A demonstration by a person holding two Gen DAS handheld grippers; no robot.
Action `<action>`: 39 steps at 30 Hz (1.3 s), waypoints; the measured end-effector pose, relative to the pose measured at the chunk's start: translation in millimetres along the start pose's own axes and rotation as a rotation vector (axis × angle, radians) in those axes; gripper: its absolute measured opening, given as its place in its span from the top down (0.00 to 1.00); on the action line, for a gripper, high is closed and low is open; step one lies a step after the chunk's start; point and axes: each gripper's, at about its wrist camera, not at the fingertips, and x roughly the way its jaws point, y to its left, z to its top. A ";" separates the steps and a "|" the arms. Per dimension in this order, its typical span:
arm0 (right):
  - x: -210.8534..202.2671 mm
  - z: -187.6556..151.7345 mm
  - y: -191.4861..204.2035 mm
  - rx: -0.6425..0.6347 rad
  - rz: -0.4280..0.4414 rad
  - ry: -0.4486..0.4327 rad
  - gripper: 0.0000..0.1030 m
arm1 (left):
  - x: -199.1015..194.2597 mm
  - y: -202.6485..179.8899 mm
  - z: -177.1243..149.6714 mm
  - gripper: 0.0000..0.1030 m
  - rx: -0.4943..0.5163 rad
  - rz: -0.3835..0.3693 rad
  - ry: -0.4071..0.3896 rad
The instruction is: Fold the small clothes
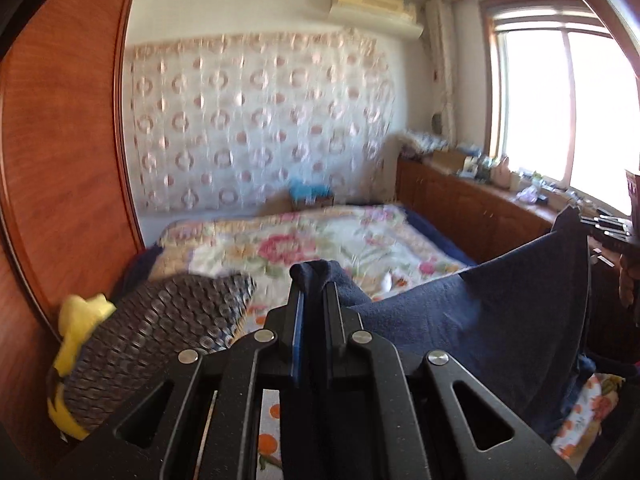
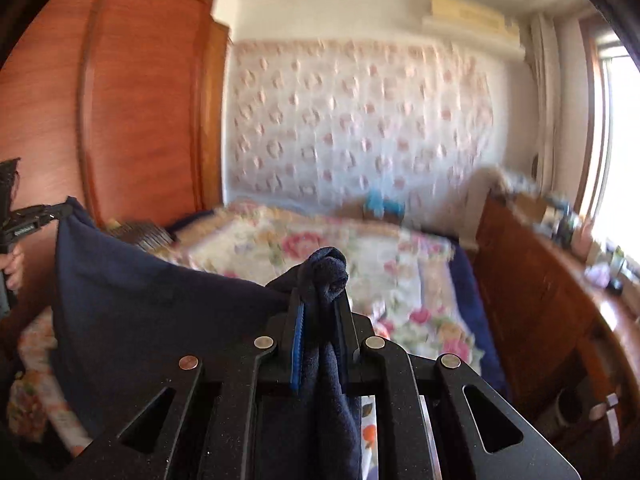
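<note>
A navy blue garment (image 1: 500, 320) hangs stretched in the air between both grippers, above the bed. My left gripper (image 1: 314, 284) is shut on one bunched corner of it. My right gripper (image 2: 320, 292) is shut on the other corner, with cloth bulging past the tips and hanging down between the fingers. In the right wrist view the garment (image 2: 140, 312) spreads to the left, up to the other gripper (image 2: 60, 210). In the left wrist view it rises to the right, to the other gripper (image 1: 588, 224).
A bed with a floral quilt (image 1: 320, 240) lies below and ahead. A dark patterned pillow with yellow trim (image 1: 160, 324) lies at its left. A wooden wardrobe (image 2: 140, 100) stands left. A cluttered wooden cabinet (image 1: 480, 200) runs under the window at right.
</note>
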 end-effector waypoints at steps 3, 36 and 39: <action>68.9 -19.1 -3.4 0.036 -0.011 0.098 0.87 | 50.0 4.8 -10.8 0.91 -0.004 0.034 0.059; 6.5 -13.2 9.8 0.142 0.031 0.314 0.46 | 10.6 -21.7 -97.5 0.25 0.001 -0.059 0.235; -27.7 -36.6 21.3 0.158 0.065 0.338 0.46 | -5.7 -22.3 -120.4 0.25 -0.002 -0.050 0.273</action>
